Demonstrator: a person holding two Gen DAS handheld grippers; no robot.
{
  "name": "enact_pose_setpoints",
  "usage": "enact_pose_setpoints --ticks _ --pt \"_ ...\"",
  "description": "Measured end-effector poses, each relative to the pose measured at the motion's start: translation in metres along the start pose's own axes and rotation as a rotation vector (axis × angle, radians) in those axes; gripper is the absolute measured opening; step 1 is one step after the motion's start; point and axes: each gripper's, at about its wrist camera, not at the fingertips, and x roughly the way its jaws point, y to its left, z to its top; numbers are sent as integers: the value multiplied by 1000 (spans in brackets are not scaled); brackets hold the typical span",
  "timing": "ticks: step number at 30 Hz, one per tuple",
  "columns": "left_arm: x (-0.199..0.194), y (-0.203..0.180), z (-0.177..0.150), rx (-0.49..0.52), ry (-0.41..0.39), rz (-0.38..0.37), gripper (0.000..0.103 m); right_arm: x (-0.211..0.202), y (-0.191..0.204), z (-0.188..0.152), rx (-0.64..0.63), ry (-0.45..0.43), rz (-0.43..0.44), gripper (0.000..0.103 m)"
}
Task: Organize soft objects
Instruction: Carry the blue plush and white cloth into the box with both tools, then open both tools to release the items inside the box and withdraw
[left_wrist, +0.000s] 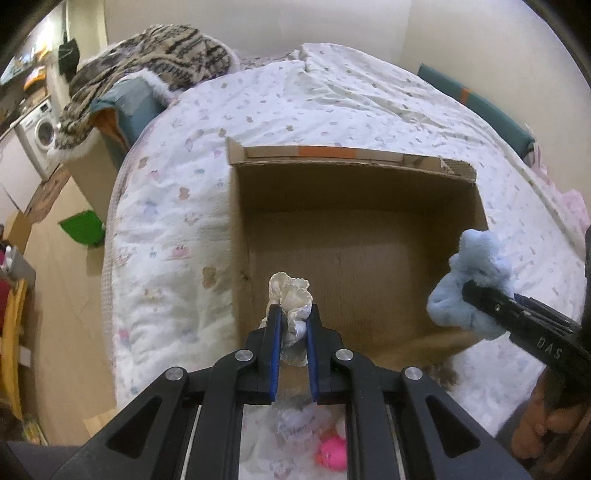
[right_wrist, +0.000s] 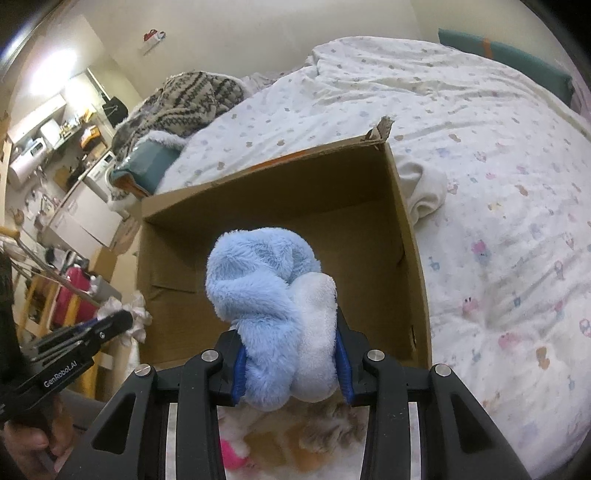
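Note:
An open, empty cardboard box (left_wrist: 354, 258) sits on the bed; it also shows in the right wrist view (right_wrist: 280, 206). My left gripper (left_wrist: 293, 314) is shut on a small white frilly cloth item (left_wrist: 291, 295), held over the box's near edge. My right gripper (right_wrist: 290, 350) is shut on a fluffy light-blue and white plush (right_wrist: 273, 295), held above the box's near side. The plush (left_wrist: 472, 280) and the right gripper (left_wrist: 469, 290) show at the right in the left wrist view. The left gripper (right_wrist: 125, 319) shows at the left in the right wrist view. A pink soft toy (left_wrist: 330, 452) lies below the grippers.
The bed has a white printed duvet (left_wrist: 295, 96). A striped knitted blanket (left_wrist: 147, 62) lies at its far left corner. A cream cloth (right_wrist: 424, 188) lies right of the box. A brown furry item (right_wrist: 332, 424) lies beneath my right gripper. Floor and furniture are at left.

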Motion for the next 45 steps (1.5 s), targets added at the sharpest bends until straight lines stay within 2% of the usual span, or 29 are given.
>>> enact_pose_setpoints --ticks 5,9,29,32,36,38,39,40,41,43,45 --pt "27 -13 -5 26 -18 14 11 16 -5 -8 9 31 -26 40" --pt "39 -18 -12 50 -16 13 11 25 -2 -13 -39 45 -60 40" --pt "43 -12 -19 30 -25 8 12 30 13 -19 -99 51 -72 43" --pt "42 -13 -18 25 -23 -7 16 30 13 -19 -93 49 -57 50" --pt "40 -16 -19 37 -20 -25 18 26 13 -18 -77 24 -50 66" --pt "39 -17 -20 41 -21 -24 27 22 15 -18 -93 6 -56 67" --pt "38 -18 -20 41 -27 -23 30 21 17 -17 -103 0 -59 71" --pt "37 -18 -20 41 -31 -20 40 19 19 -17 -112 -11 -59 75" --pt "36 -18 -21 41 -37 -17 55 17 20 -17 -118 -20 -58 76" --pt "35 -18 -21 30 -42 -35 69 16 23 -18 -135 -31 -67 76" --pt "33 -18 -21 24 -46 -47 69 15 27 -18 -155 -41 -93 76"
